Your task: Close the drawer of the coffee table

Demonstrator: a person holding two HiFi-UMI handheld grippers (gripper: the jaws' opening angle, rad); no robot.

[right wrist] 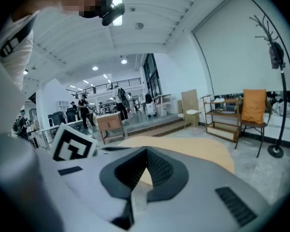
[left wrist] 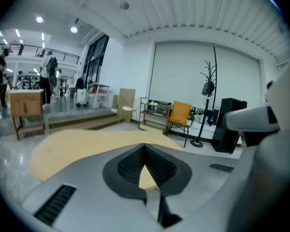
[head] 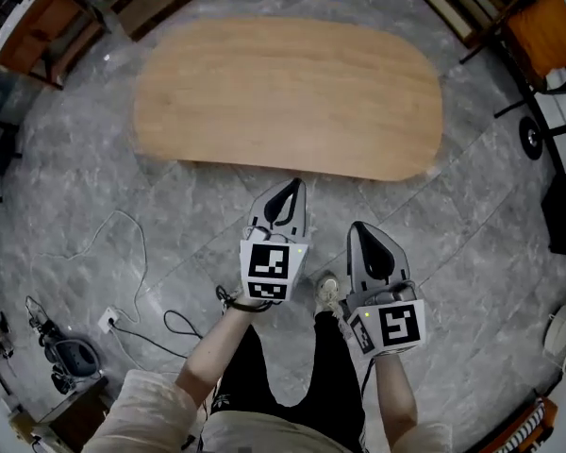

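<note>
Hovering near coffee table (head: 288, 97) | left gripper (head: 294, 185) closed, empty | right gripper (head: 358, 226) likewise (tips meeting)

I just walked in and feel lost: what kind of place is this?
Probably an open office or showroom: grey stone-look floor, a wooden coffee table, an orange chair and a coat stand.

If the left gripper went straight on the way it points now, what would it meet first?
Most likely the wooden top of the coffee table, near its closer edge. Nothing shows between the left gripper and it, though depth is hard to judge.
</note>
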